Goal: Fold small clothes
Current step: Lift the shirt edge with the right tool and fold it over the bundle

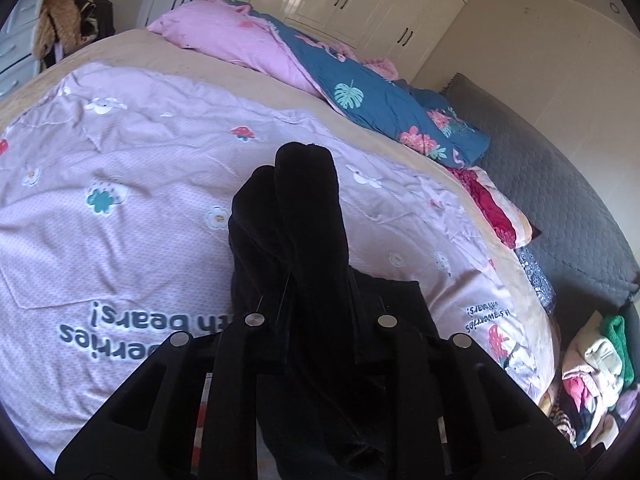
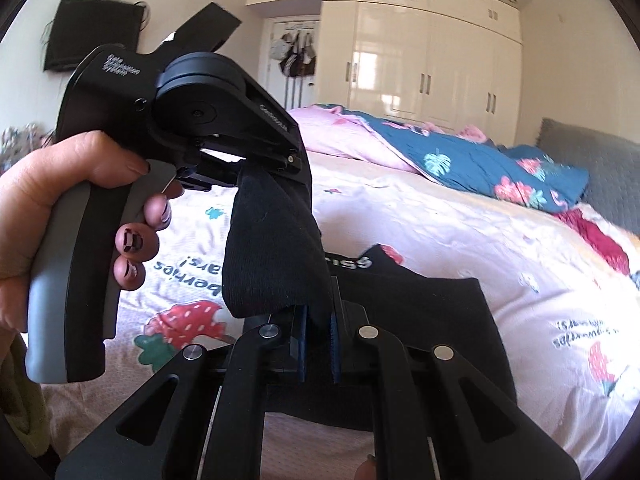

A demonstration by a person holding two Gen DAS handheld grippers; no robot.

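A small black garment with white lettering on its band lies on the pink strawberry-print quilt. One black flap is lifted off it. My left gripper, held in a person's hand, is shut on the flap's top. My right gripper pinches the flap's lower end between its blue pads. In the left wrist view, black cloth drapes over the left gripper, hides its fingertips and stands up past them.
A rolled blue floral quilt with pink lining lies across the far side of the bed. A grey padded headboard and a pile of clothes are on the right. White wardrobes line the back wall.
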